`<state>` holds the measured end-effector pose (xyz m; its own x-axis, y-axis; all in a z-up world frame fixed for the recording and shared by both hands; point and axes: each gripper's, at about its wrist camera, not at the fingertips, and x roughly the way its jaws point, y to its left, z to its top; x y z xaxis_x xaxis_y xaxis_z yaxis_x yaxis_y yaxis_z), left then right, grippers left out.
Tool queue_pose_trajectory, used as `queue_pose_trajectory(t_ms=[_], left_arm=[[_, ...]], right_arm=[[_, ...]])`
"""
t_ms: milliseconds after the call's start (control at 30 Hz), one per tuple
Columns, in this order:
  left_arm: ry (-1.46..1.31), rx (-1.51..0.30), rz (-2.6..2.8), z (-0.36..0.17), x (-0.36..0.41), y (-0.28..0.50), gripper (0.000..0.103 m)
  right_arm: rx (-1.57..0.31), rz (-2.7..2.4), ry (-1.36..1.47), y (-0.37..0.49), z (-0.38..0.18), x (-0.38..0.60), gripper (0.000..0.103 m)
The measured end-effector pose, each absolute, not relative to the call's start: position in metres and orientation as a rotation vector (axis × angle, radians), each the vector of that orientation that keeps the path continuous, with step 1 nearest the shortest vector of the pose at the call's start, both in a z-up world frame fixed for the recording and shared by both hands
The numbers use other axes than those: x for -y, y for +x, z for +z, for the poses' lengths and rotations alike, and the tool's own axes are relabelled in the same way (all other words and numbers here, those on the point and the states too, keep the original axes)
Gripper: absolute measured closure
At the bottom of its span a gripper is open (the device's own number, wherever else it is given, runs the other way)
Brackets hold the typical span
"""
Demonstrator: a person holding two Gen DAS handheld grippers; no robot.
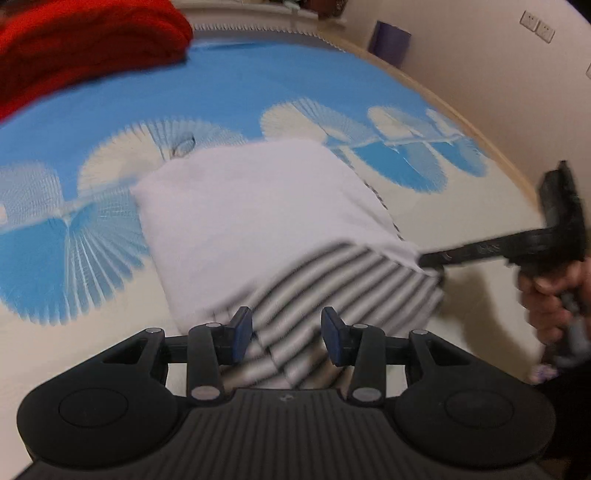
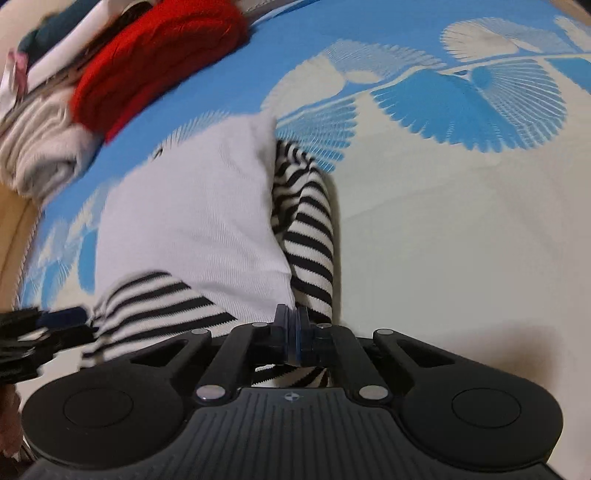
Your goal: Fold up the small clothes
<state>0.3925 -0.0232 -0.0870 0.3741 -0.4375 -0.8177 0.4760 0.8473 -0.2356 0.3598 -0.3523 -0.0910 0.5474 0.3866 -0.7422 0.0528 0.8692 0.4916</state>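
A small garment with a white body [image 1: 240, 210] and black-and-white striped sleeves [image 1: 332, 288] lies partly folded on the blue and cream bedspread [image 1: 221, 81]. My left gripper [image 1: 288, 334] is open, its jaws apart just over the striped part at the near edge. My right gripper [image 2: 292, 332] is shut on the garment's near corner, where the white body [image 2: 192, 206] meets a striped sleeve [image 2: 306, 236]. The right gripper also shows in the left wrist view [image 1: 430, 258], pinching that corner. The left gripper's fingertips [image 2: 62, 317] show at the left edge of the right wrist view.
A red knitted garment [image 2: 155, 55] lies on a pile of other folded clothes [image 2: 40, 155] at the far side of the bed. The bed's wooden edge [image 1: 461, 114] runs beside a cream wall with sockets [image 1: 537, 24]. A purple panel [image 1: 389, 40] leans on the wall.
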Motion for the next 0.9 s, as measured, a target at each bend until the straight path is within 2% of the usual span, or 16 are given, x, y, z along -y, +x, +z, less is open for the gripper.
queue_pose_trajectory(t_ms=[33,67,233,267,300,333,367,400,433,467,500,533,667,733,800,900], left_arm=[[0.072,-1.101,-0.581,-0.1,0.025,0.391,0.066],[0.151,-1.133,-0.564,-0.116,0.032,0.385,0.068],[0.327,-1.047,-0.486,-0.11,0.049,0.358,0.067],[0.32,-1.051,-0.44,-0.104,0.046,0.351,0.061],[0.303,-1.054,-0.395,-0.096,0.042,0.344,0.056],[0.268,-1.039,-0.343,-0.086,0.035,0.333,0.046],[0.232,-1.012,-0.306,-0.076,0.028,0.321,0.034],[0.198,-0.981,-0.278,-0.066,0.022,0.309,0.027],[0.164,-0.938,-0.252,-0.054,0.017,0.293,0.016],[0.138,-0.894,-0.234,-0.043,0.014,0.277,0.01],[0.116,-0.854,-0.217,-0.034,0.013,0.263,0.007],[0.088,-0.811,-0.195,-0.025,0.013,0.247,0.001],[-0.075,-0.676,-0.15,-0.008,0.027,0.192,0.0],[-0.137,-0.65,-0.166,-0.007,0.037,0.168,0.0],[-0.134,-0.639,-0.16,-0.007,0.048,0.152,0.0],[-0.027,-0.588,-0.074,-0.005,0.063,0.141,0.0]], right_arm=[[-0.992,0.212,0.479,0.359,-0.093,0.349,0.101],[-1.006,0.214,0.463,0.359,-0.095,0.346,0.101],[-1.006,0.17,0.433,0.361,-0.097,0.342,0.099],[-0.996,0.155,0.437,0.358,-0.092,0.343,0.097],[-0.983,0.142,0.431,0.352,-0.084,0.343,0.091],[-0.97,0.129,0.408,0.348,-0.077,0.345,0.09],[-0.95,0.119,0.363,0.339,-0.067,0.344,0.08],[-0.928,0.114,0.317,0.33,-0.056,0.343,0.064],[-0.9,0.097,0.267,0.317,-0.043,0.341,0.056],[-0.873,0.083,0.233,0.305,-0.033,0.34,0.042],[-0.841,0.078,0.206,0.289,-0.022,0.338,0.032],[-0.814,0.086,0.193,0.275,-0.014,0.338,0.029],[-0.688,0.121,0.199,0.203,0.007,0.337,0.017],[-0.642,0.077,0.224,0.17,0.008,0.335,0.017],[-0.593,0.08,0.25,0.147,0.021,0.33,0.016],[-0.52,0.067,0.19,0.121,0.024,0.316,0.007]])
